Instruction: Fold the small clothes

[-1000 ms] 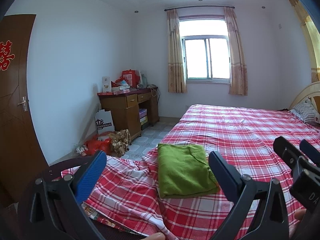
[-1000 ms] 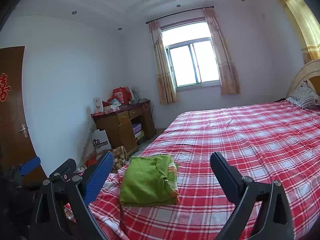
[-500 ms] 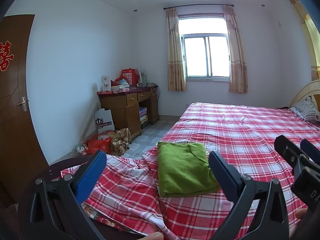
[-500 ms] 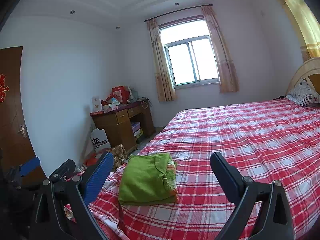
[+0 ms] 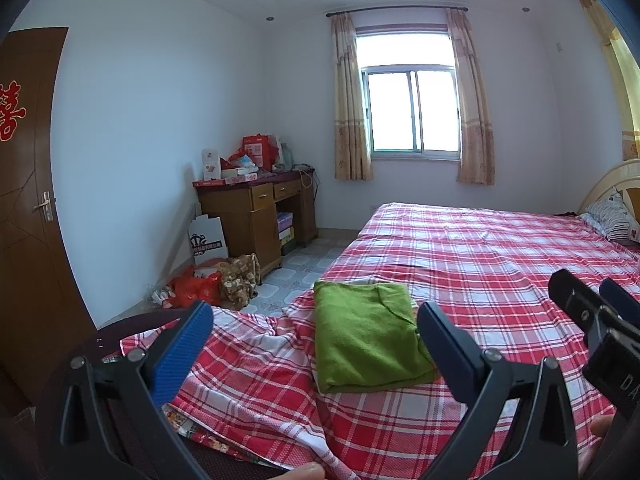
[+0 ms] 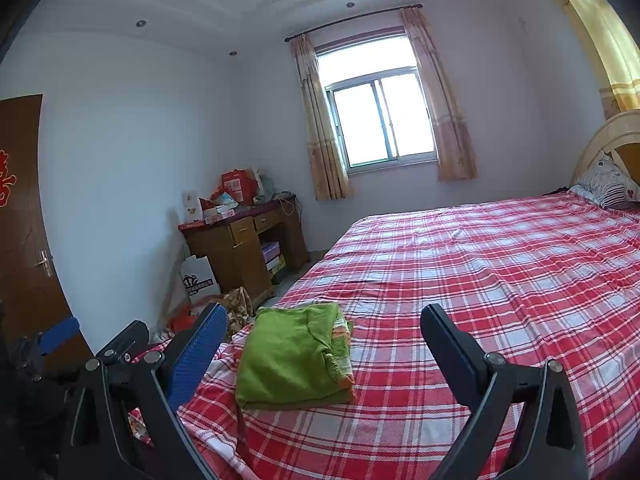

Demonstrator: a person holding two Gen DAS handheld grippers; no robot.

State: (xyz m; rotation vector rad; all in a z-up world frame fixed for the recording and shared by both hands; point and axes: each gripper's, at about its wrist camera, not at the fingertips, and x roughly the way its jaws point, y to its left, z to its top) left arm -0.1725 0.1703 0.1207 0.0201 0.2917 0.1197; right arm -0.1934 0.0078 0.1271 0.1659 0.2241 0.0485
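Lying folded into a thick rectangle, a fuzzy green garment (image 5: 366, 338) is seen on the red checked bed sheet (image 5: 480, 264); both grippers' jaws are spread wide, empty.

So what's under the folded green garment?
The red plaid bedsheet lies under the green garment. An orange-patterned layer peeks out at its right edge; the rest is covered.
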